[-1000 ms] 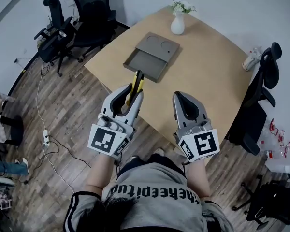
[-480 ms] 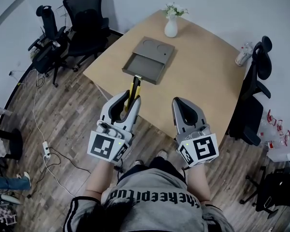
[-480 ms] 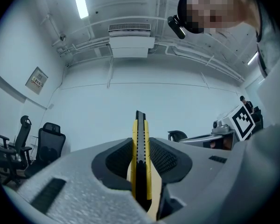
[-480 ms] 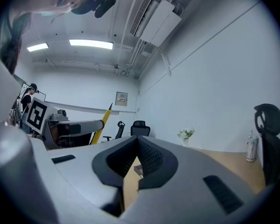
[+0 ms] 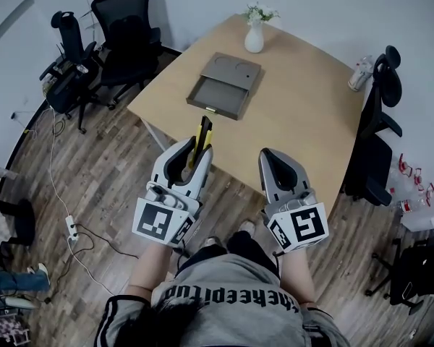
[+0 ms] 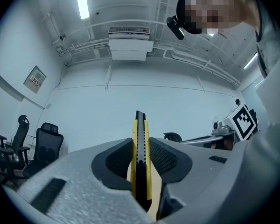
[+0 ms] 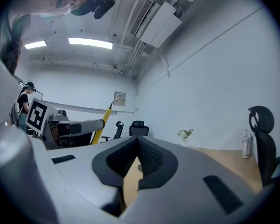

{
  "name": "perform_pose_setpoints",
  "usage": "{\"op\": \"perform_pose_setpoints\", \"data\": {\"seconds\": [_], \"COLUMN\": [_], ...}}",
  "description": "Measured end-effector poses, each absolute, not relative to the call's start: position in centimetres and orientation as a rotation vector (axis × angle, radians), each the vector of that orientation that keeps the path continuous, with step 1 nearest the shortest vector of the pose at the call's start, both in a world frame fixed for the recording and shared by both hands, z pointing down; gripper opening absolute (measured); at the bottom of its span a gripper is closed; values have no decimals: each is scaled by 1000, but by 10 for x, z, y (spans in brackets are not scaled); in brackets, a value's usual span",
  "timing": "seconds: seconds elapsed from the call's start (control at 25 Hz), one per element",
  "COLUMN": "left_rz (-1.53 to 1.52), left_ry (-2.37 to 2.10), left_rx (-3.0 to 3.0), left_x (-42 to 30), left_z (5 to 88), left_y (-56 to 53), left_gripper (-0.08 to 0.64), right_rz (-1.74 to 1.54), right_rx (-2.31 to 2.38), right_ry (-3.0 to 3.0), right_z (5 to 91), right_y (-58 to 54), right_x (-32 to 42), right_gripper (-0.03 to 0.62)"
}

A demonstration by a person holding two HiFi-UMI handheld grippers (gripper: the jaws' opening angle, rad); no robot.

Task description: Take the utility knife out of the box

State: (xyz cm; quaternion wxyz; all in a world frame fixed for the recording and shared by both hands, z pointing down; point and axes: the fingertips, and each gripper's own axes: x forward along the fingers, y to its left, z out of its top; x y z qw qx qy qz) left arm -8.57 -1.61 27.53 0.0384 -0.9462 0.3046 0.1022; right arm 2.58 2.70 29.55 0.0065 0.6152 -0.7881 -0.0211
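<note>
The yellow and black utility knife [image 5: 202, 135] sticks forward out of my left gripper [image 5: 197, 152], which is shut on its handle. It hangs over the table's near edge, apart from the grey box [image 5: 226, 85]. The box lies on the wooden table [image 5: 311, 114], its tray slid open toward me. In the left gripper view the knife [image 6: 140, 148] stands upright between the ribbed pads, tip raised against the wall. My right gripper [image 5: 276, 157] is beside it with nothing in it; in the right gripper view its fingertips [image 7: 139, 140] meet. That view also shows the knife [image 7: 101, 124] at left.
A white vase [image 5: 254, 37] with flowers stands at the table's far end, a bottle [image 5: 357, 74] near its right edge. Black office chairs [image 5: 126, 31] stand at left and another chair [image 5: 376, 121] at right. Cables [image 5: 65, 215] lie on the wooden floor.
Both grippers have drawn back from the box toward me. The knife went with the left gripper, and its tip now stands clear of the box's open tray.
</note>
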Motion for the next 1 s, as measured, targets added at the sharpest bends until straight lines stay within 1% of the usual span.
{"op": "perform_pose_setpoints", "data": {"seconds": [0.52,1.0], "left_rz": [341,374], "left_ry": [905,882], "left_rx": [-2888,-2878], "left_x": [-119,-127], "left_z": [273,266], "left_y": [0,-6], "left_gripper": [126,126], "right_rz": [-87,-117], "right_rx": [1959,1979], "right_ry": [-2422,-2403], "right_z": [296,291], "right_y": [45,39], "right_x": [-4,-13], "right_gripper": [6,6]}}
